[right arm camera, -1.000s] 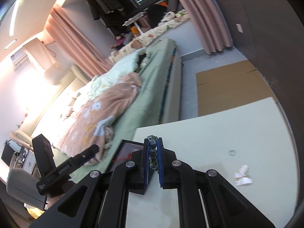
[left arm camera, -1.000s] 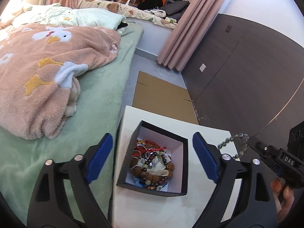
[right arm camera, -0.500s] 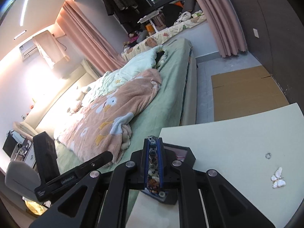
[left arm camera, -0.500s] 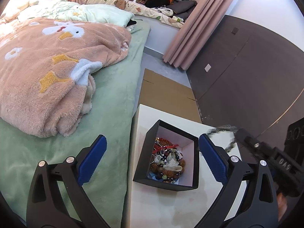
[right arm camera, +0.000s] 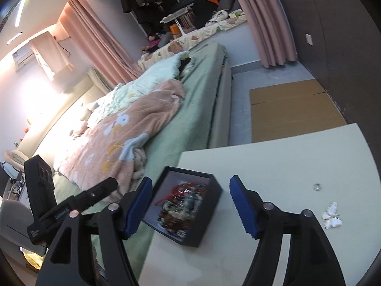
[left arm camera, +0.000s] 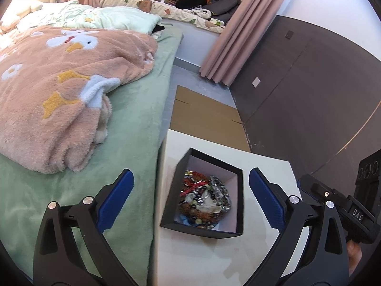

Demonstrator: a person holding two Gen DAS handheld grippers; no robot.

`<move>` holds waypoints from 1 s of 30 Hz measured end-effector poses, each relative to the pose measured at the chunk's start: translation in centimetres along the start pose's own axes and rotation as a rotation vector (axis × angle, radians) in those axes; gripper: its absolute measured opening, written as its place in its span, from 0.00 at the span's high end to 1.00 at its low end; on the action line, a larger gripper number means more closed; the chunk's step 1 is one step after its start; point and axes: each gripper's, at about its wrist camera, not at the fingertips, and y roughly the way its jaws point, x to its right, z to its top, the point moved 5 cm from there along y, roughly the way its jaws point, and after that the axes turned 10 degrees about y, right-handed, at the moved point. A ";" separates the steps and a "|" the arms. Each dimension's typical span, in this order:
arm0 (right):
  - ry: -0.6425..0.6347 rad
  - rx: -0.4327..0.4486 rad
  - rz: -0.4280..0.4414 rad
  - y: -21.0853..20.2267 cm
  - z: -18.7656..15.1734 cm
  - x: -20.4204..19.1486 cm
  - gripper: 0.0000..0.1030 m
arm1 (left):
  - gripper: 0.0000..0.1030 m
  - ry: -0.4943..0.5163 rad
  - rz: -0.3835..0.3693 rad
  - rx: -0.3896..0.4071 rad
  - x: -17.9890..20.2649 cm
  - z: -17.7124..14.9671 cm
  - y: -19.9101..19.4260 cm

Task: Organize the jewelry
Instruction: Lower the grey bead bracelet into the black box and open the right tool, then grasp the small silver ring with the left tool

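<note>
Sitting near the left edge of a white tabletop (left arm camera: 214,257) beside a green-sheeted bed (left arm camera: 133,143), the black square open box (left arm camera: 240,200) holds tangled beaded jewelry (left arm camera: 204,197). It lies ahead of the left gripper (left arm camera: 190,202), jaws wide and empty, and the right gripper (right arm camera: 190,206), jaws opening, nothing between them. The dark bead string pinched there a second ago is gone.

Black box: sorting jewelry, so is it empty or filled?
Filled. The black box holds a heap of beaded bracelets covering most of its white floor.
</note>
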 end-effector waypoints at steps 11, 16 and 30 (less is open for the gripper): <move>0.140 0.029 -0.129 -3.2 1.5 7.3 0.08 | 0.06 0.111 -0.013 -0.040 5.3 0.6 1.2; 0.199 0.009 -0.188 -4.1 1.9 10.2 0.08 | 0.06 0.155 -0.024 -0.064 7.7 0.4 1.8; 0.283 -0.072 -0.263 -5.4 1.3 15.6 0.14 | 0.06 0.281 -0.067 -0.128 14.8 0.4 4.6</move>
